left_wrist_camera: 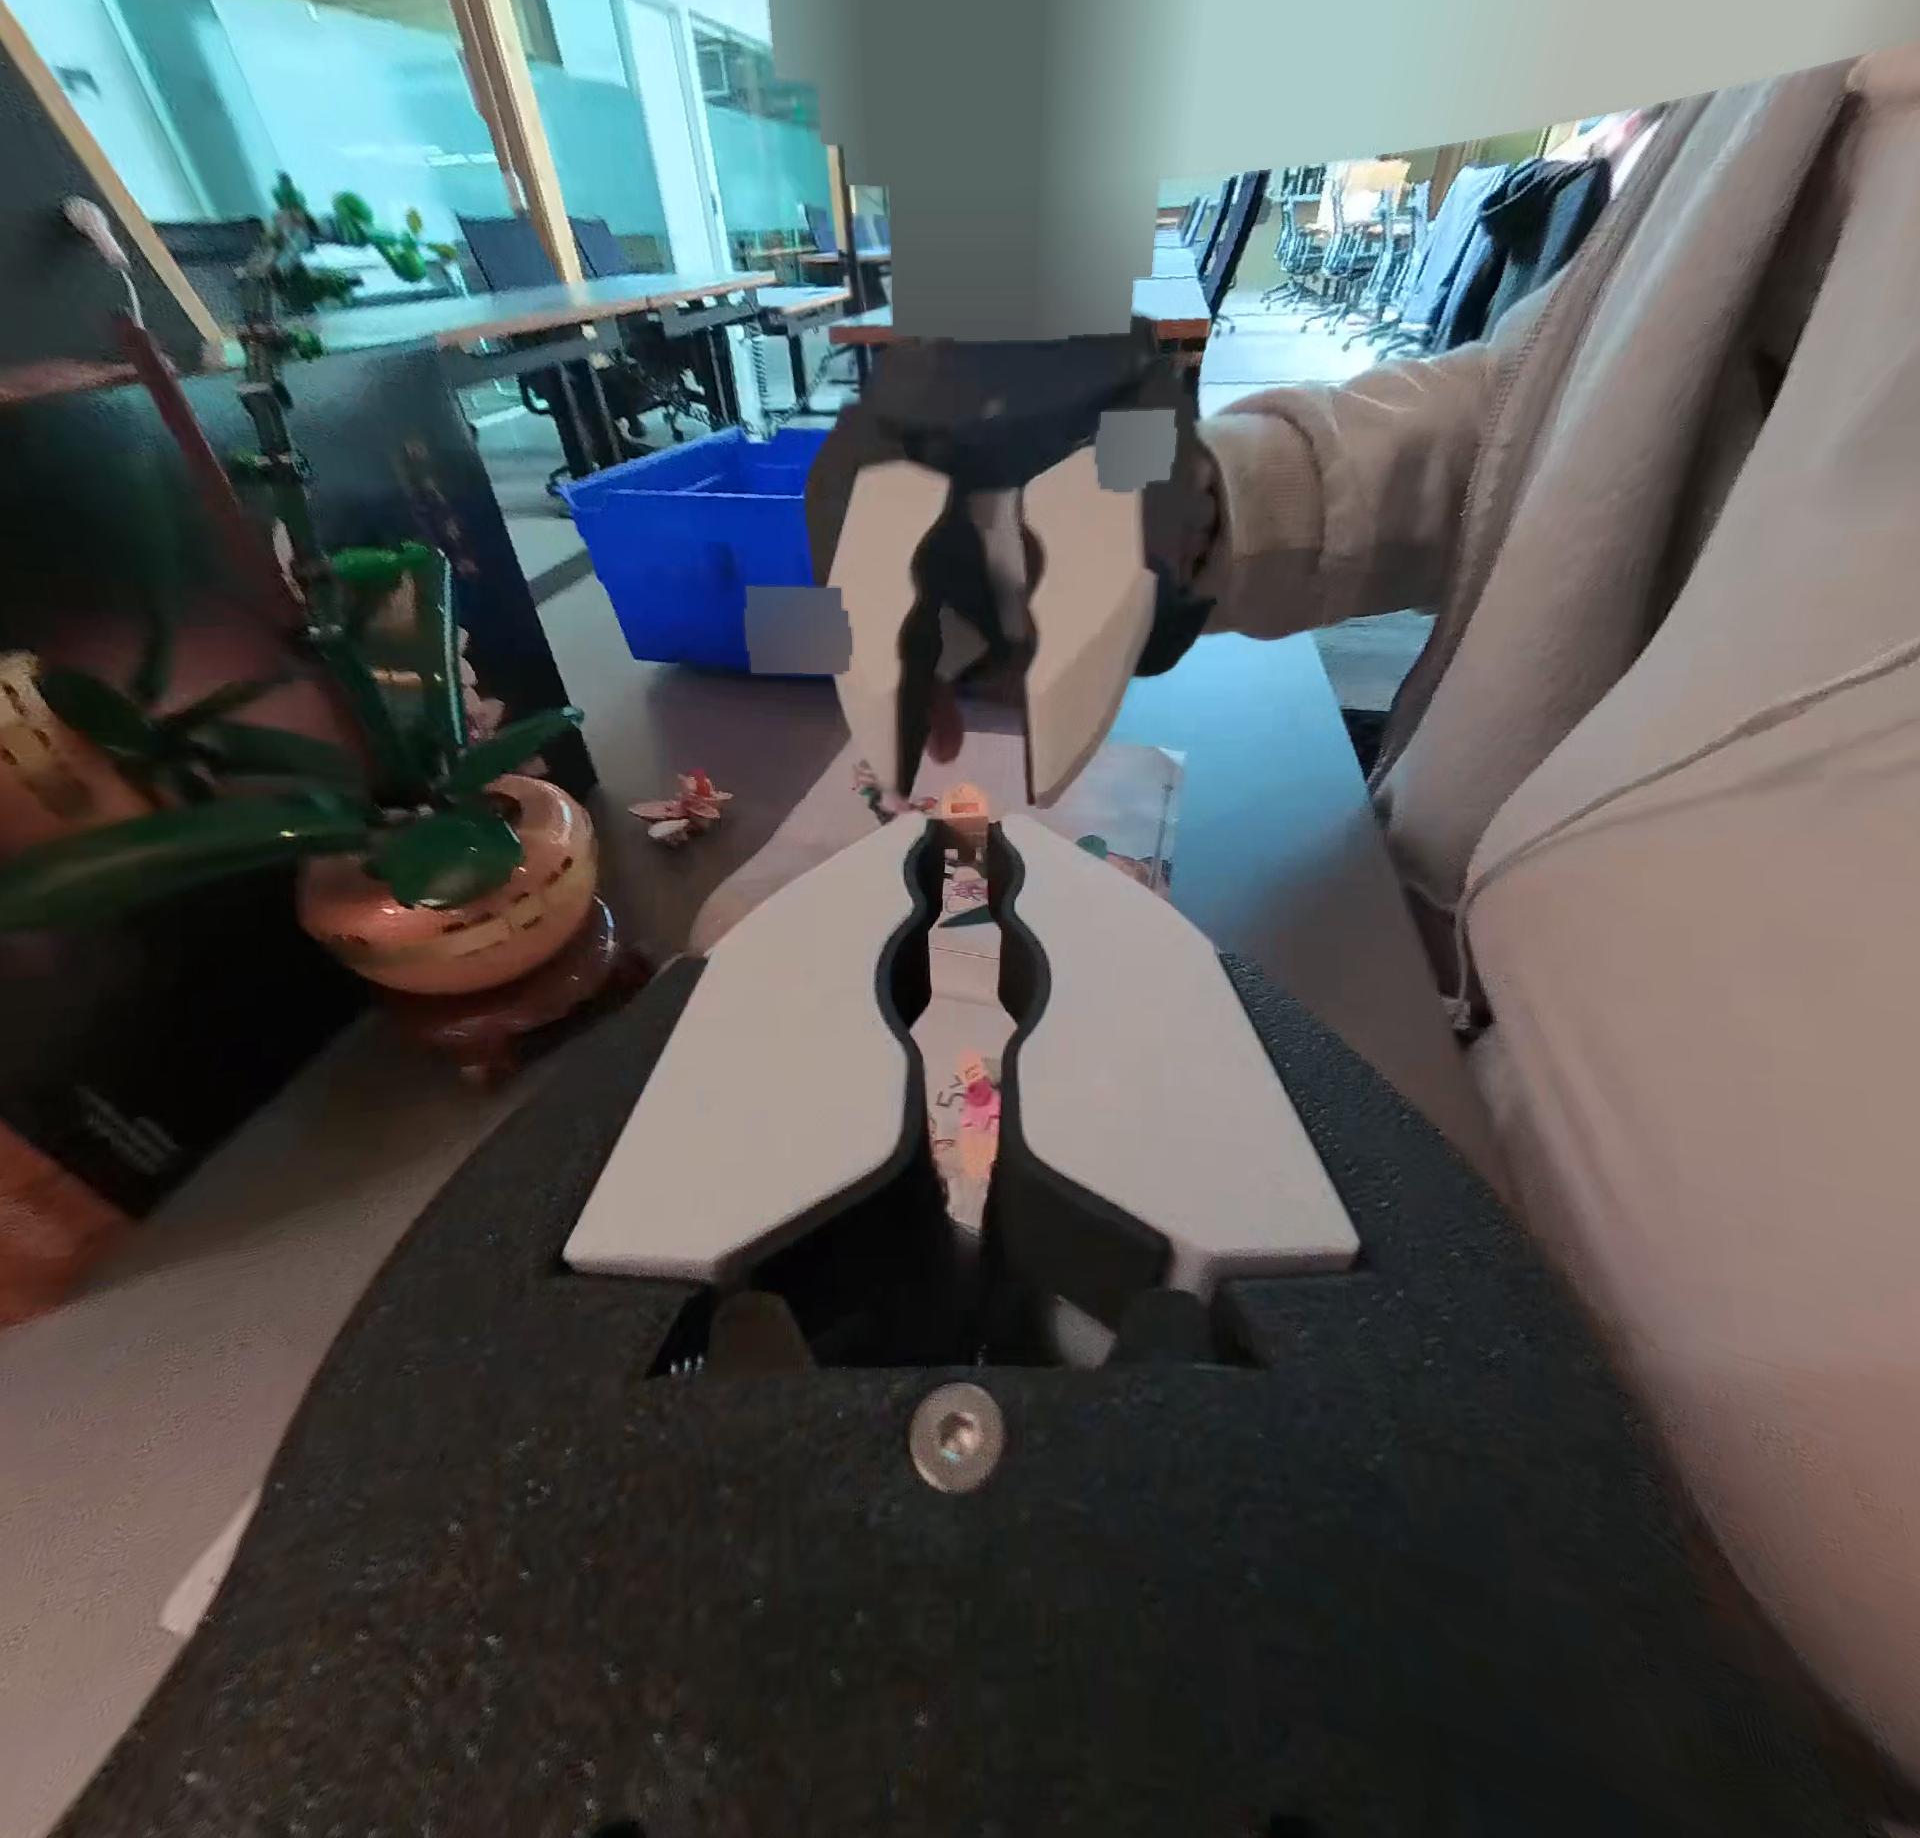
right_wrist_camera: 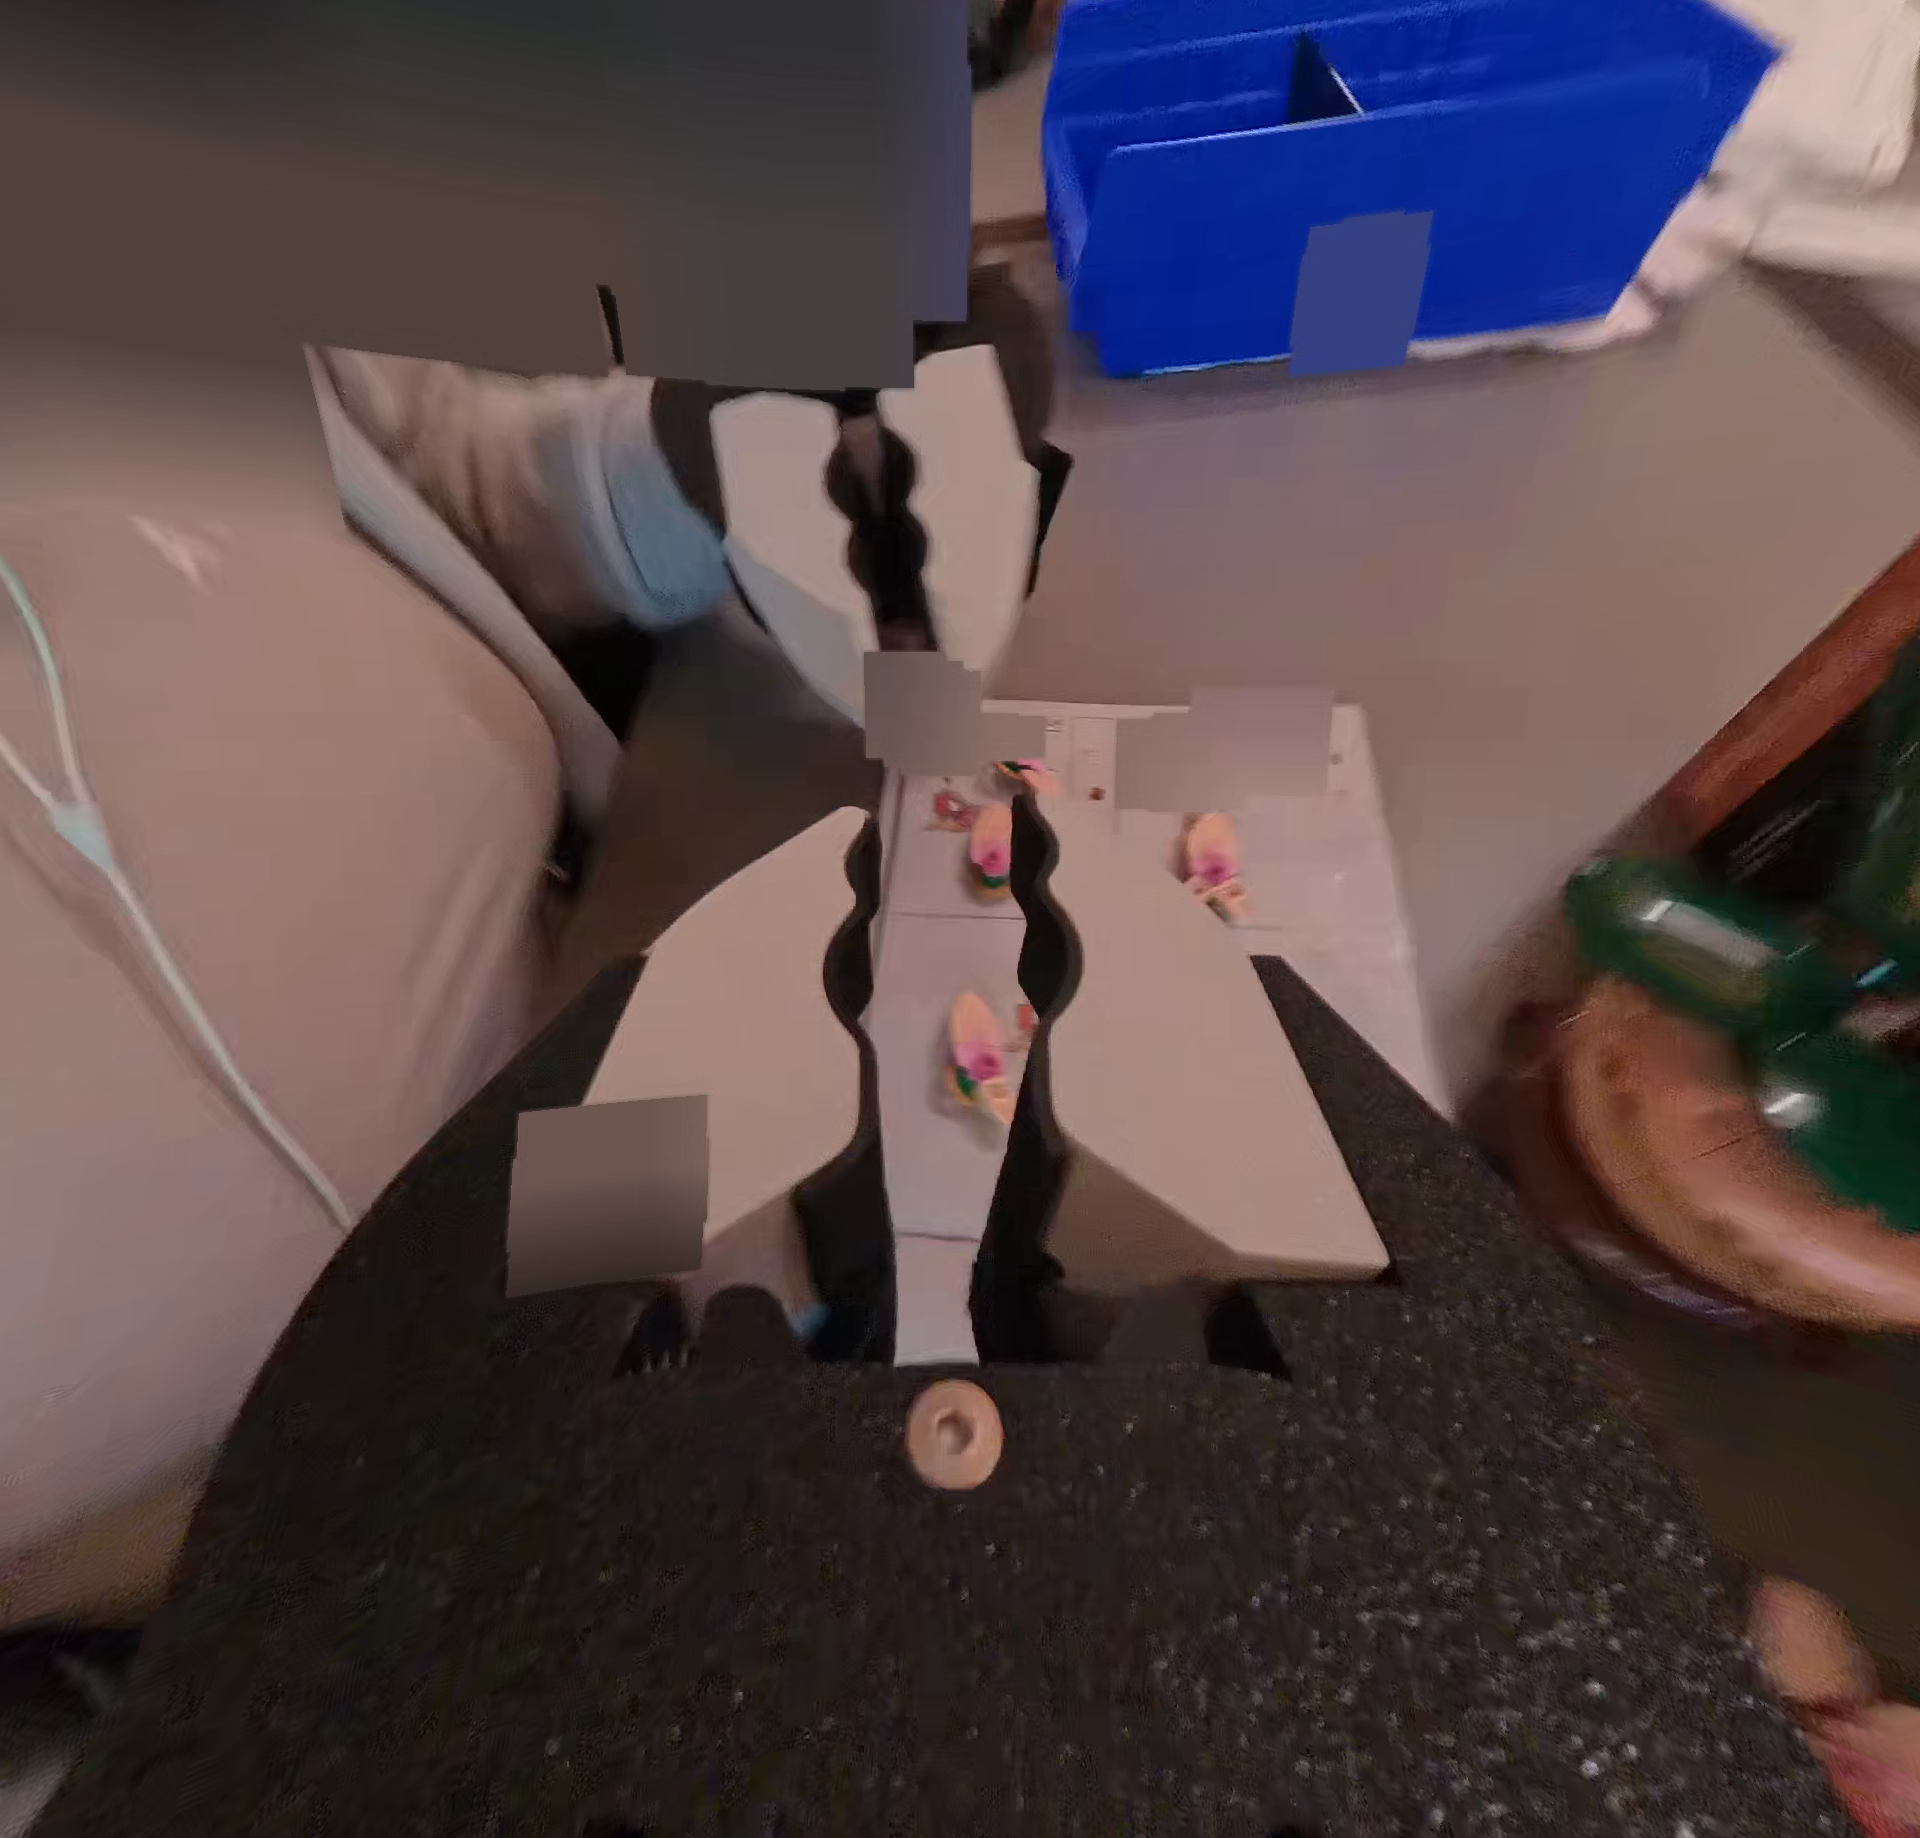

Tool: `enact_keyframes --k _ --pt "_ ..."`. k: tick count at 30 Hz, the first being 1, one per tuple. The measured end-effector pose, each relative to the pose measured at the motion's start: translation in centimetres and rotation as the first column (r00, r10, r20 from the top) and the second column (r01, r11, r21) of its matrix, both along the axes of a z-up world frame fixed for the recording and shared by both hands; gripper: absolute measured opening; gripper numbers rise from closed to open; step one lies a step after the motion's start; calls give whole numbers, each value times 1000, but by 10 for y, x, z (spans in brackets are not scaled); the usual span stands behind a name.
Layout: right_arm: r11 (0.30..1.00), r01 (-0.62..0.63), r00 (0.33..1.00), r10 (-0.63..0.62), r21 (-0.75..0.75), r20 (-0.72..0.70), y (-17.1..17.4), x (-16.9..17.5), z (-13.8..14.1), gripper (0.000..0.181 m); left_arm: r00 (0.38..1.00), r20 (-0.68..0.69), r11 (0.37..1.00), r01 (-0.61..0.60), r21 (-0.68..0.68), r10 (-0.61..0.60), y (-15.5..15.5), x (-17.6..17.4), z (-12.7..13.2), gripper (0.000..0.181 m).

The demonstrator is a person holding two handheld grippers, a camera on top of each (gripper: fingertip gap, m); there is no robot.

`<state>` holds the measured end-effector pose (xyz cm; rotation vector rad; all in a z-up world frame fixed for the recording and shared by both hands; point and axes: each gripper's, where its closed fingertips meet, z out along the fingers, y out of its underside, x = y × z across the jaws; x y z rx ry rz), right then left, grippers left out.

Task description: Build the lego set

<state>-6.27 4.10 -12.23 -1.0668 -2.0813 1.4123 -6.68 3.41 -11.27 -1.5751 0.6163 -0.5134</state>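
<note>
My left gripper (left_wrist_camera: 964, 832) is nearly shut on a small tan Lego piece (left_wrist_camera: 964, 804) at its fingertips, held above the open instruction booklet (left_wrist_camera: 1132, 832). My right gripper (left_wrist_camera: 966, 786) hangs over it with tips pointing down, almost touching the piece. In the right wrist view the right gripper (right_wrist_camera: 945, 812) has its jaws apart, with the booklet (right_wrist_camera: 1299, 915) showing through the gap. A small pink-tan bit (right_wrist_camera: 1023, 775) sits by its right tip; whether it is held is unclear. The left gripper (right_wrist_camera: 904, 645) shows beyond, closed.
A built Lego orchid in a pink pot (left_wrist_camera: 447, 905) stands at the left, close to the right gripper's side (right_wrist_camera: 1662, 1144). Loose flower pieces (left_wrist_camera: 686, 801) lie on the table. A blue bin (left_wrist_camera: 707, 541) stands behind. A person's beige sleeve (left_wrist_camera: 1351, 500) is at the right. Only a small space, under 4 cm, lies between the two pairs of fingers.
</note>
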Motion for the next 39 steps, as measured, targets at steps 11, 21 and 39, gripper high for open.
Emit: enact_keyframes --k 11,21,39 --pt "962 -62 998 59 266 20 -10 1 -5 11 997 -62 998 39 -48 -42 0 12 -11 7" --pt "959 -32 999 20 281 46 -5 7 -17 6 991 -124 997 31 -75 -40 3 16 -22 18" --pt "893 442 832 -373 -84 409 6 29 -103 6 874 -485 879 -239 -414 9 5 11 -125 27"
